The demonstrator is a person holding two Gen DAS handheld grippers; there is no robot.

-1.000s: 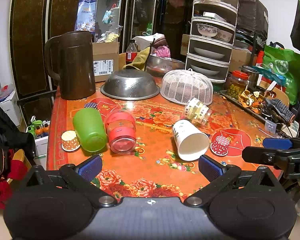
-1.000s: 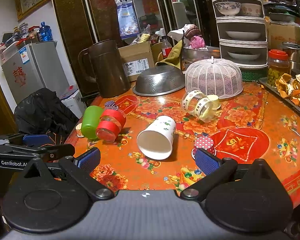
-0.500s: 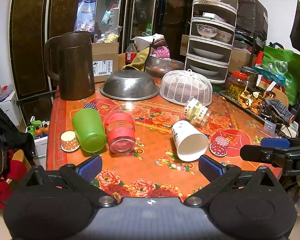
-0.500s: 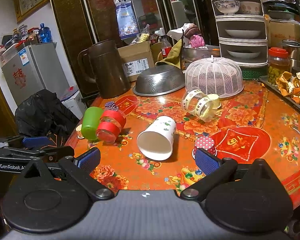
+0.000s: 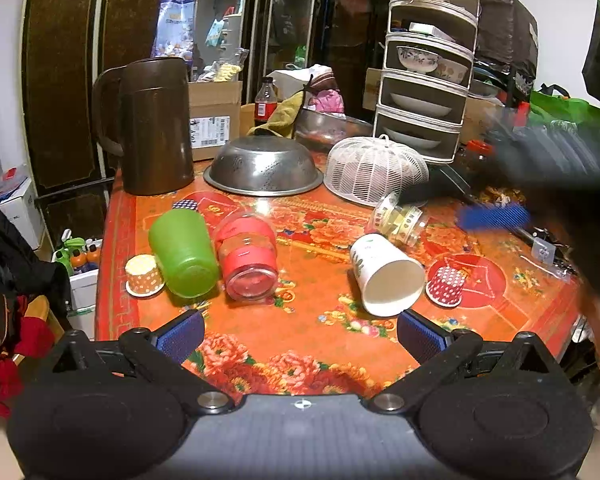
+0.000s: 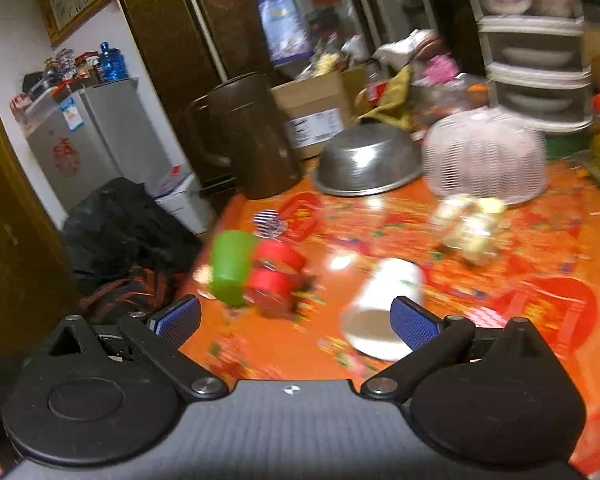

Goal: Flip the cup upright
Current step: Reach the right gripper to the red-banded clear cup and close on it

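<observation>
A white paper cup point(image 5: 386, 274) lies on its side on the red floral table point(image 5: 300, 356), mouth toward me; it also shows blurred in the right wrist view point(image 6: 384, 308). A green cup point(image 5: 184, 252) and a red-banded glass jar point(image 5: 248, 260) lie on their sides to its left. My left gripper point(image 5: 300, 332) is open and empty at the table's near edge. My right gripper point(image 6: 296, 318) is open and empty above the table, its right finger in front of the white cup. It shows as a blurred shape in the left wrist view point(image 5: 492, 216).
A brown jug point(image 5: 152, 128), an upturned steel colander point(image 5: 262, 166) and a white mesh cover point(image 5: 376, 170) stand at the back. A clear jar point(image 5: 398, 218) lies behind the white cup. Small dotted paper cups point(image 5: 446, 286) point(image 5: 144, 276) sit upside down near the lying cups.
My right gripper has swung fast upward and leftward over the table; its view is blurred. My left gripper has barely moved. The cups have not moved.
</observation>
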